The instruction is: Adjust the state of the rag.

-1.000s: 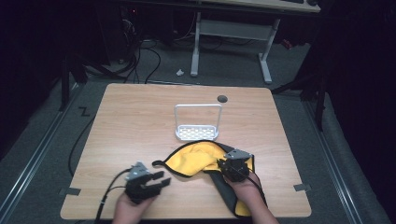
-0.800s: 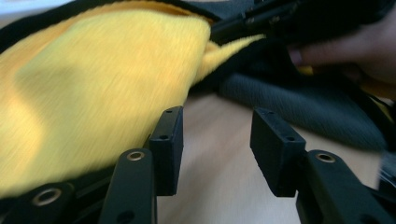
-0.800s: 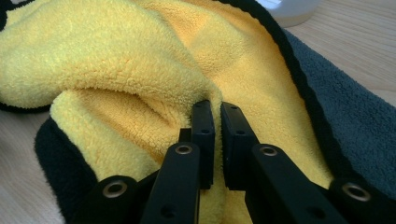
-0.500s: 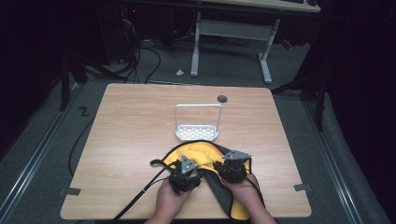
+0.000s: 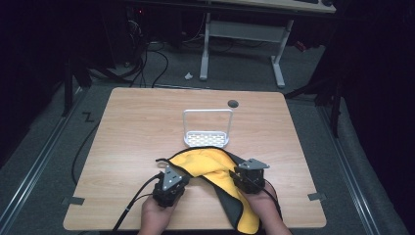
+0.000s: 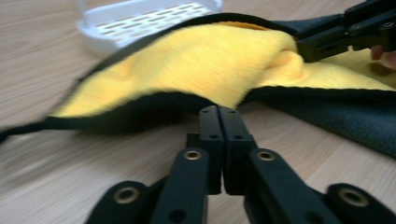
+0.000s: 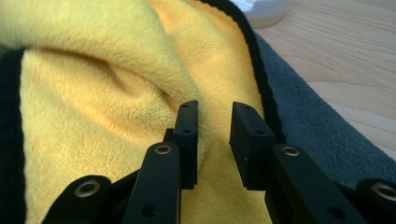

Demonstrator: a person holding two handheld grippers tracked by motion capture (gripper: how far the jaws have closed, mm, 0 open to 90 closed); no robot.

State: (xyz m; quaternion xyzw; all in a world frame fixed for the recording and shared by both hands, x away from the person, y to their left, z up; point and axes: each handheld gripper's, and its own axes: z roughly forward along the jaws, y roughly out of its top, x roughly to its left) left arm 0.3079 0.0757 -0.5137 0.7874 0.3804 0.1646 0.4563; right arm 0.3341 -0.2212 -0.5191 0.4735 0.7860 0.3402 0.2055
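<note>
A yellow cloth (image 5: 210,164) with a black hem and a dark grey back lies crumpled at the table's front. My left gripper (image 5: 186,177) sits at its left edge. Its jaws have just been closing and now meet, tips (image 6: 219,112) against the black hem, with no cloth (image 6: 201,60) showing between the pads. My right gripper (image 5: 235,175) rests on the cloth's right part. Its jaws have just been opening and stand apart (image 7: 215,116) over a yellow fold (image 7: 93,93), the left pad brushing that fold.
A small white slotted rack (image 5: 207,139) with a tall handle stands just behind the cloth, mid-table. A dark round hole (image 5: 233,104) sits farther back. The wooden table (image 5: 137,122) has bare room at left and right. A black cable trails from the left gripper.
The left gripper came from the table's front left across to the cloth's left edge and shut. The right hand stayed on the cloth and its jaws parted.
</note>
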